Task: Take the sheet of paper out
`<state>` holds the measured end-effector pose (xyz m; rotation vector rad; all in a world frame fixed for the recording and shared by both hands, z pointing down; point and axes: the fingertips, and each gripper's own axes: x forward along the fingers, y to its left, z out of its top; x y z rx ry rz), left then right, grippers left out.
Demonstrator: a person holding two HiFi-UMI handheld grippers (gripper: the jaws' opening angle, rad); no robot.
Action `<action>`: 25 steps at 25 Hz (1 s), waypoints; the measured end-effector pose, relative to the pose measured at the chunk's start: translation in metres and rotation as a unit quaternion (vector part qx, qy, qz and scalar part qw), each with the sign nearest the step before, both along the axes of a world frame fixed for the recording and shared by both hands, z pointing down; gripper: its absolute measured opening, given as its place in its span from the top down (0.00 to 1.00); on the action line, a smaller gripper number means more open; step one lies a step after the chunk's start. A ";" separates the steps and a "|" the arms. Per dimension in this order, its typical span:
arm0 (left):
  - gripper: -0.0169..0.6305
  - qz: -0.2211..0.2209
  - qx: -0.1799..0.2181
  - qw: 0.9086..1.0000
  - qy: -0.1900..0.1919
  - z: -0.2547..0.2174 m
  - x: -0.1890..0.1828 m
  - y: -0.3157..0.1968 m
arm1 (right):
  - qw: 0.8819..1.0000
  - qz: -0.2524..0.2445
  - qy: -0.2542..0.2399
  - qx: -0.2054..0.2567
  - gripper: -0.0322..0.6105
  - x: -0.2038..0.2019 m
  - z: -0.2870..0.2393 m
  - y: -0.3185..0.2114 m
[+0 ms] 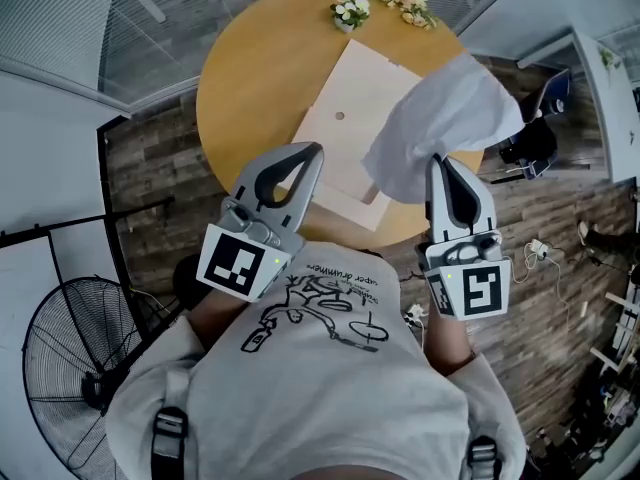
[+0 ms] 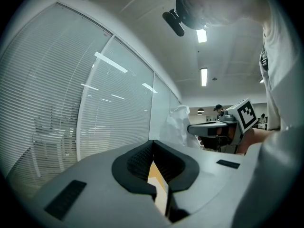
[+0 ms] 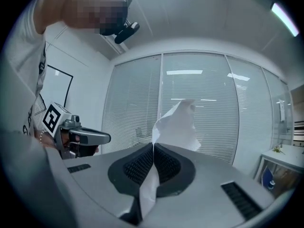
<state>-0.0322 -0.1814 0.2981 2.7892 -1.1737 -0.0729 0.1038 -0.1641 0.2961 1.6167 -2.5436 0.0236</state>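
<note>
Wood-plank floor and blind-covered glass walls surround a round table (image 1: pixel 240 78). Over its near edge, the left gripper (image 1: pixel 312 150) is pressed together on nothing. The right gripper (image 1: pixel 437 160) pinches the sheet of paper (image 1: pixel 450 118), held up over the flat cream folder (image 1: pixel 345 93). Gripped at one edge, the limp sheet could tear or slip if jerked. Flowers (image 1: pixel 350 10) sit at the far edge.

Sheet of paper (image 1: pixel 445 118): plain white.
Table (image 1: pixel 250 78): honey-yellow wood.
Board (image 1: pixel 345 143): pale cream, by the table's near edge.
Flowers (image 1: pixel 350 10): white and pinkish with green leaves, at the table's far edge.
Left gripper (image 1: pixel 314 150): grey and black, with black-and-white squares.
Right gripper (image 1: pixel 437 160): the same.
Floor (image 1: pixel 150 168): dark brown planks.
Shirt (image 1: pixel 320 378): light grey, black line drawing.
</note>
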 end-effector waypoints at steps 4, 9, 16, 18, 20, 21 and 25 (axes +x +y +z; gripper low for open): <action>0.94 0.001 0.002 1.000 -0.001 0.000 0.000 0.003 | 1.000 0.002 -0.003 0.014 0.93 -0.001 -0.011 0.008; 0.94 0.002 0.005 1.000 -0.001 -0.002 0.001 0.002 | 1.000 0.010 -0.006 0.026 0.93 0.000 -0.016 0.010; 0.94 0.002 0.007 1.000 0.000 -0.005 0.003 0.003 | 1.000 0.011 -0.004 0.028 0.93 0.002 -0.022 0.013; 0.94 0.003 0.006 1.000 0.000 -0.005 0.003 0.004 | 1.000 0.012 -0.003 0.028 0.93 0.002 -0.022 0.013; 0.94 0.003 0.005 1.000 0.000 -0.005 0.002 0.004 | 1.000 0.012 -0.004 0.027 0.93 0.002 -0.023 0.014; 0.94 0.003 0.005 1.000 -0.001 -0.005 0.002 0.003 | 1.000 0.012 -0.003 0.027 0.93 0.002 -0.024 0.013; 0.94 0.002 0.005 1.000 -0.001 -0.005 0.003 0.003 | 1.000 0.013 -0.002 0.028 0.93 0.004 -0.025 0.013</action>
